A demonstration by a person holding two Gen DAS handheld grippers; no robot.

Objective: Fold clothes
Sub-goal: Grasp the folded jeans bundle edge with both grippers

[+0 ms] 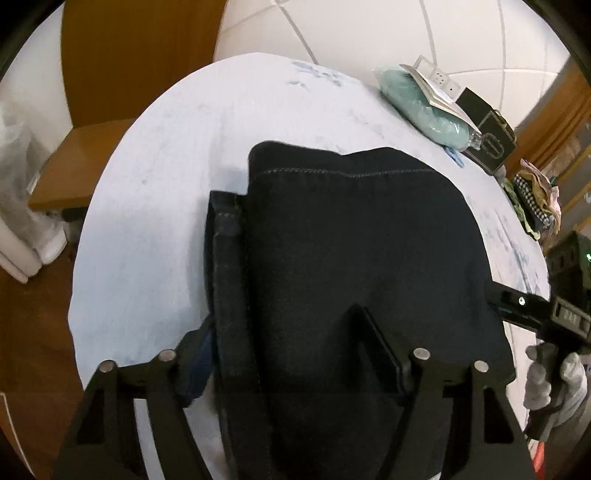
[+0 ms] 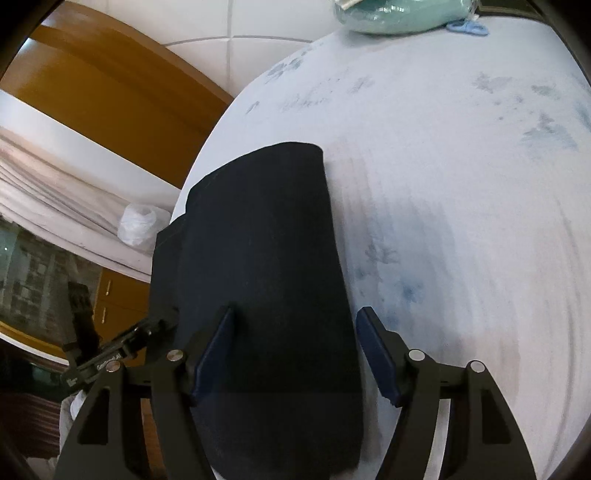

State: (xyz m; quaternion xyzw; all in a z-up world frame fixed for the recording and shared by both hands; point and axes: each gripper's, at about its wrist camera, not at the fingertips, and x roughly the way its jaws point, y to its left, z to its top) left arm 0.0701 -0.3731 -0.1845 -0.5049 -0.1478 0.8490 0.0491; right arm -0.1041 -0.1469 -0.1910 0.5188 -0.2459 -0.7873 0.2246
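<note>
Pale blue tabletop point(image 1: 155, 206), white-tiled wall point(image 1: 369, 33)

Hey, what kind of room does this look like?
Probably a home bedroom or laundry corner: folded dark jeans lie on a pale blue cloth-covered table, a heap of clothes sits at its edge, beside wooden cabinets.

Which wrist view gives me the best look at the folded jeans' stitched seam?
The left wrist view: the dark jeans fill the frame, with the stitched seam crossing near the far edge. The right wrist view shows the same jeans only as a plain dark panel; no stitching is legible there.
</note>
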